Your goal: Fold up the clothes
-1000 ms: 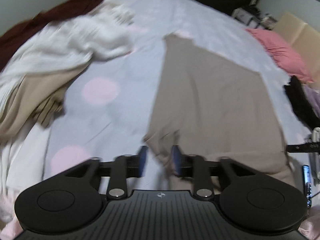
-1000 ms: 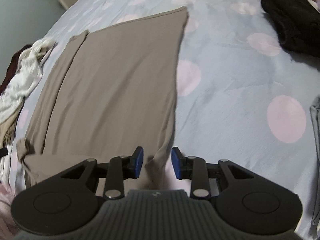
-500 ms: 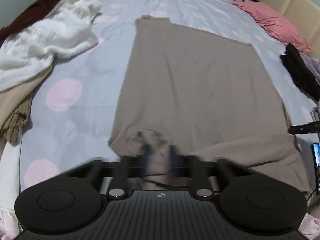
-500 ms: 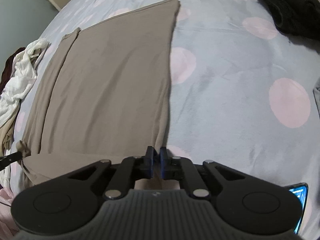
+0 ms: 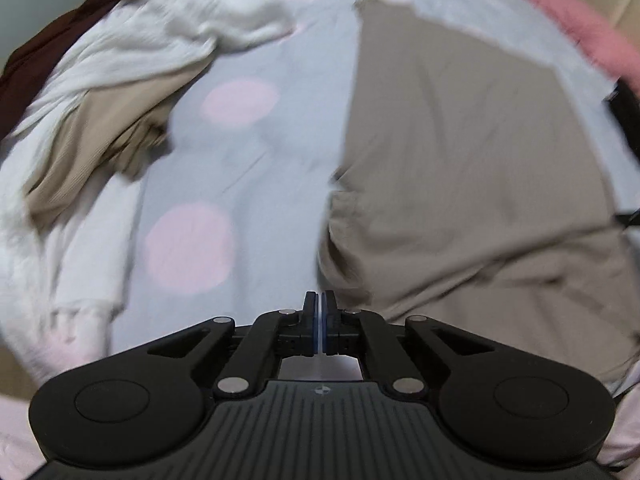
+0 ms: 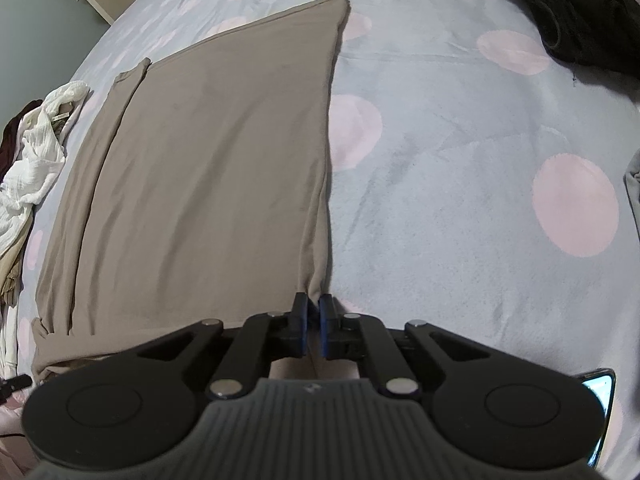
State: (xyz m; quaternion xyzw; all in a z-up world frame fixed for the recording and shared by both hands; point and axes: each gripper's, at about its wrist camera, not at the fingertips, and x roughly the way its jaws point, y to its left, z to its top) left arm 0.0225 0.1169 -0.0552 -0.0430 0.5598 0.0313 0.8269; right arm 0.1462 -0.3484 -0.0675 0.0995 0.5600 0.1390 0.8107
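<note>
A taupe garment (image 6: 208, 184) lies spread flat on the bed, with a narrow fold along its left side. My right gripper (image 6: 314, 304) is shut on the garment's near right corner, and a pinch of cloth shows between the pads. In the blurred left wrist view the same taupe garment (image 5: 460, 168) fills the right half. My left gripper (image 5: 320, 300) is shut, pads pressed together with no cloth visible between them. The garment's rumpled near left corner (image 5: 344, 248) sits just right of those fingertips.
The bedsheet (image 6: 440, 184) is pale blue with pink dots. A pile of white (image 5: 160, 44), beige (image 5: 92, 140) and maroon (image 5: 60, 20) clothes lies at the left. A black garment (image 6: 580, 12) lies far right, a phone (image 6: 600, 388) near right, a pink pillow (image 5: 592, 36) beyond.
Both grippers went from open to shut. The right one closed on the garment's near right corner. The left view swung left, so the bunched corner it closed over now lies beside its fingers.
</note>
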